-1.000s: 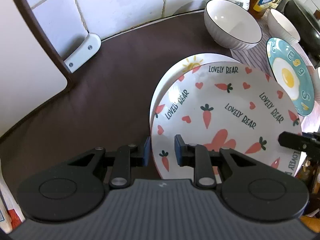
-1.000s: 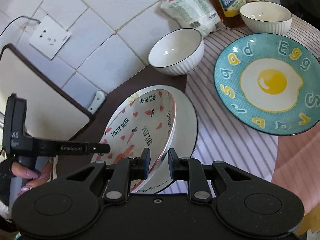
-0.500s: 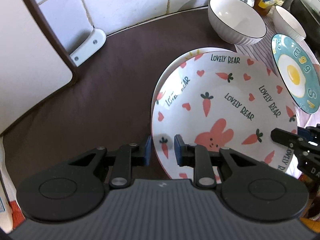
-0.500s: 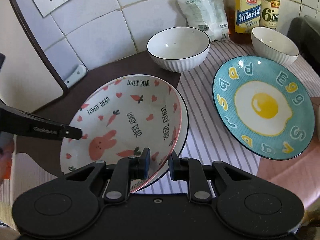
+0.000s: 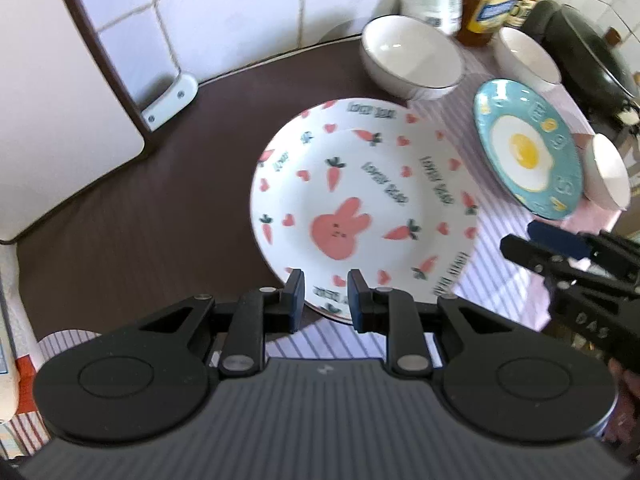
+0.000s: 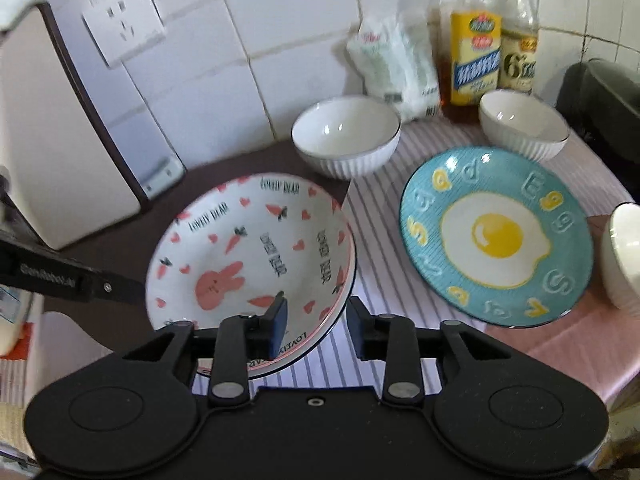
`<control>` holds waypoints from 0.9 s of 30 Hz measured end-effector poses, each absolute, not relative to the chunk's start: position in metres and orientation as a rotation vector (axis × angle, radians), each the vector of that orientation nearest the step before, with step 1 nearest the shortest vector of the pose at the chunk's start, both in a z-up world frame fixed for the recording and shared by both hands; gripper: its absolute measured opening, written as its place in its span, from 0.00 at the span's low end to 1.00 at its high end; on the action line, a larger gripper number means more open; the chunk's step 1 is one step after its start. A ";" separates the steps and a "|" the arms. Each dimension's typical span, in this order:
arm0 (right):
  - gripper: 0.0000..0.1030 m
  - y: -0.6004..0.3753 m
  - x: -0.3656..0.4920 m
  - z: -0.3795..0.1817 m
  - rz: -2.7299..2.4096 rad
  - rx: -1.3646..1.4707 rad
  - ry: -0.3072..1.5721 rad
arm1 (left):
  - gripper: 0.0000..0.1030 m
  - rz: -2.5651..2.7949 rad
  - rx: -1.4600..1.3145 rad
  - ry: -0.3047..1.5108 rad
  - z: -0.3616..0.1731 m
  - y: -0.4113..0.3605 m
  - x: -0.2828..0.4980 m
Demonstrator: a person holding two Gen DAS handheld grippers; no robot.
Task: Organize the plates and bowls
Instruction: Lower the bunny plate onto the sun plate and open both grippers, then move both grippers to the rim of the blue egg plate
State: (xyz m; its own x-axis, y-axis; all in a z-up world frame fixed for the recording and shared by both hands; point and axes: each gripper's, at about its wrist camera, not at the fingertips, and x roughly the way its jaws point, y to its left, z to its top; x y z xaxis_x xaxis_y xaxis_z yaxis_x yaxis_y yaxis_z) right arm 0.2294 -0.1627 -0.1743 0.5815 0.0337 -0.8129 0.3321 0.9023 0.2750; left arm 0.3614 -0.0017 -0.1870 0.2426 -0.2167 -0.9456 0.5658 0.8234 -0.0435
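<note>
The white bunny-and-carrot plate (image 5: 360,200) (image 6: 248,256) lies flat on a blue-rimmed white plate (image 6: 276,370). My left gripper (image 5: 326,292) hovers over its near rim. The jaws stand a narrow gap apart and the rim shows in that gap, lower down and unpressed. My right gripper (image 6: 318,316) straddles the opposite rim from above. Its jaws are opening and the pads are off the plate. A teal fried-egg plate (image 6: 496,236) lies to the right. Two white ribbed bowls (image 6: 346,136) (image 6: 524,124) stand behind, and a third bowl (image 6: 624,256) is at the right edge.
A white board (image 5: 52,100) leans on the tiled wall at the left. Sauce bottles (image 6: 476,60) and a plastic bag (image 6: 392,68) stand at the back. A dark pot (image 5: 592,52) sits at the far right. A brown mat (image 5: 140,220) and a striped cloth (image 6: 380,240) cover the counter.
The bunny plate went from tilted to flat on the plate beneath. The right jaws widened off its rim. Both grippers rose and drew back from the plate.
</note>
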 end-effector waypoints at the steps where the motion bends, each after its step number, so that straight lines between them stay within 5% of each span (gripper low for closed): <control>1: 0.42 -0.167 0.223 -0.167 -0.174 0.429 0.926 | 0.22 -0.551 0.346 1.210 -0.182 -0.005 0.356; 13: 0.66 -0.238 0.146 -0.097 -0.096 0.366 0.789 | 0.41 -0.599 0.365 1.137 -0.142 -0.071 0.291; 23: 0.85 -0.284 0.090 -0.095 -0.123 0.487 0.702 | 0.61 -0.699 0.464 1.142 -0.133 -0.146 0.249; 27: 0.85 -0.293 0.083 -0.120 -0.148 0.495 0.717 | 0.66 -0.753 0.493 1.153 -0.157 -0.183 0.251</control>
State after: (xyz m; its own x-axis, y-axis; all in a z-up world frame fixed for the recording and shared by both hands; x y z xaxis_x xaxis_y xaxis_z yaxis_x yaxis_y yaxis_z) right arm 0.0835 -0.2930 -0.1196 0.7487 0.0370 -0.6618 0.2958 0.8749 0.3835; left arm 0.2513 -0.1829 -0.1570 0.2091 -0.2752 -0.9384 0.7489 0.6621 -0.0273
